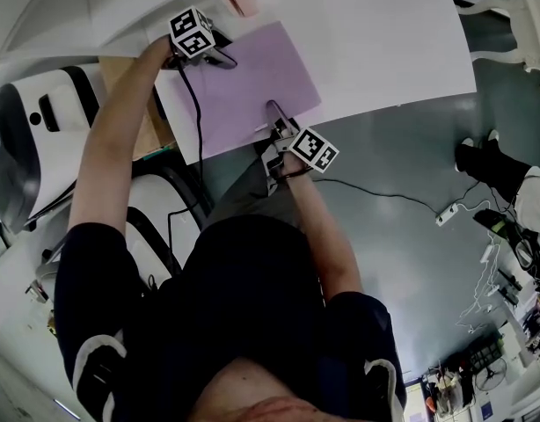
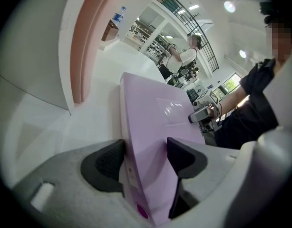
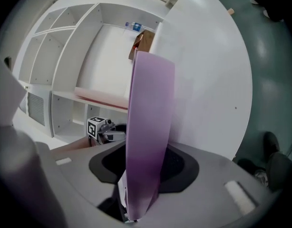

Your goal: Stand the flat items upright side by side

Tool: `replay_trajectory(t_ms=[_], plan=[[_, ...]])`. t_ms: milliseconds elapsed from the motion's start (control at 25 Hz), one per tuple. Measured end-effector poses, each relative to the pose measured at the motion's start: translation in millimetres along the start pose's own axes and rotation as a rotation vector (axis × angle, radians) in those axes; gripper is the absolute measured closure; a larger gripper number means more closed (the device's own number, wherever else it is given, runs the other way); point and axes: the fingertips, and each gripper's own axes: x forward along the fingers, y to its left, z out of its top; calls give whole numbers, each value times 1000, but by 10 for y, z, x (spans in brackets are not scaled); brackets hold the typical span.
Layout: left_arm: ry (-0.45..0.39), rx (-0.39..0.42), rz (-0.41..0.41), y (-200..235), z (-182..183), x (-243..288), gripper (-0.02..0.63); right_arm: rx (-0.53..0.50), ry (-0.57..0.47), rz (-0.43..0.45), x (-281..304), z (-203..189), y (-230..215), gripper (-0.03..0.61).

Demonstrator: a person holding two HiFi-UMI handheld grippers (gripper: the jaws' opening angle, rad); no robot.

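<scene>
Purple folder [image 1: 244, 86] on the white table [image 1: 384, 42]. Both tongs are clamped on it: left gripper [image 1: 219, 57] at the far corner, right gripper [image 1: 276, 112] at the near edge. It is probably light, thin, smooth and slightly flexible, so hold the edges near the spine.

Probably lab — white shelving [image 3: 65, 51], cables [image 1: 375, 194] across grey floor [image 1: 411, 139], power strip [image 1: 447, 214].

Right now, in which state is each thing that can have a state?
purple folder: broad face up, not upright, gripped at two edges.
left gripper: jaws closed on the purple folder.
right gripper: jaws closed on the purple folder.
pink flat item: untouched by either gripper; upright or flat, cannot tell.
</scene>
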Motion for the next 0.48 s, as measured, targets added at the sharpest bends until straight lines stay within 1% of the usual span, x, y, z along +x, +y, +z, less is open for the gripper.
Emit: replay_trajectory(t_ms=[120, 320, 480], plan=[[-23, -3, 1, -3, 8, -4, 318, -5, 0, 3, -13, 19, 17, 416], [-32, -11, -12, -13, 9, -4, 310, -6, 2, 11, -19, 18, 34, 419], [-69, -9, -13, -24, 31, -27, 302, -22, -3, 18, -38, 67, 97, 426]])
